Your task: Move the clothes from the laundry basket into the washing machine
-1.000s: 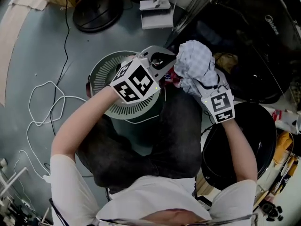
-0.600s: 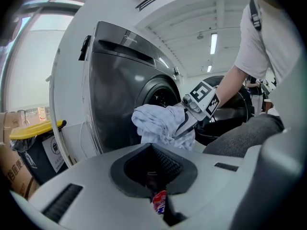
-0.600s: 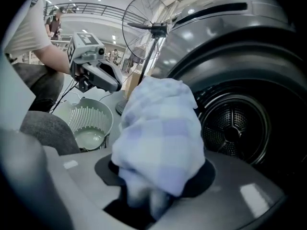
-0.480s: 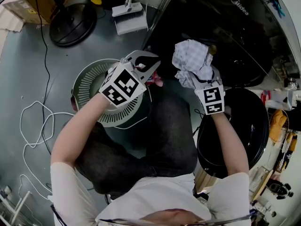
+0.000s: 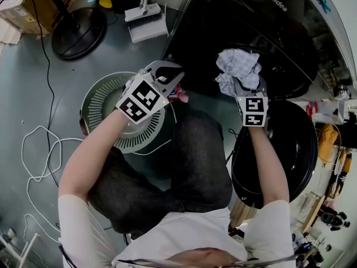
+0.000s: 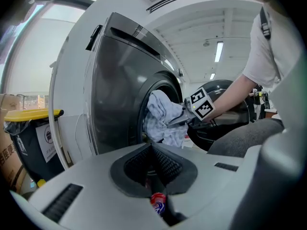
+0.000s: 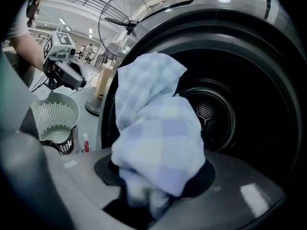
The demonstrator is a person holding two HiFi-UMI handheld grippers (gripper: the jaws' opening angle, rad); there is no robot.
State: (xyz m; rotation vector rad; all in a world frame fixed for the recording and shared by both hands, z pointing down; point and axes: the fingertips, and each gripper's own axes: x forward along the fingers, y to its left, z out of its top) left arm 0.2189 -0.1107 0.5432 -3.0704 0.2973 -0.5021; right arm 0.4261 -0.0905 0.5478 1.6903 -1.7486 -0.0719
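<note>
LAUNDRY ROOM: A seated person feeds a wash load by way of two hand-held tools. The right tool [image 5: 245,87] is pinching a pale blue-and-white checked cloth [image 7: 153,138] and holds it up at the mouth of the washing machine [image 5: 223,32], at about 1 o'clock from the person's lap. The cloth is bunched above the jaws and has not yet passed the drum opening [image 7: 213,114]. Carrying it gathered and high looks like a way to keep trailing ends off the floor and clear of the door rim.

The round black door [image 5: 284,149] hangs open at 3 o'clock, swung out of the loading path.

The left tool [image 5: 170,74] has its jaws pressed together on nothing. It hovers over the far rim of the white slatted laundry basket [image 5: 103,102] at 10 o'clock, probably placed there for the next pick. The inside of the basket is mostly hidden by that arm, so I cannot tell what clothing remains. A small red-capped bottle [image 7: 85,143] stands on the floor just beside the basket.

"Midea" [image 5: 276,0] is lettered on top of the machine. Each tool carries a cube of black-and-white square markers [image 5: 252,111]. Stickers on a yellow-lidded bin [image 6: 29,128] are too small to read.
</note>
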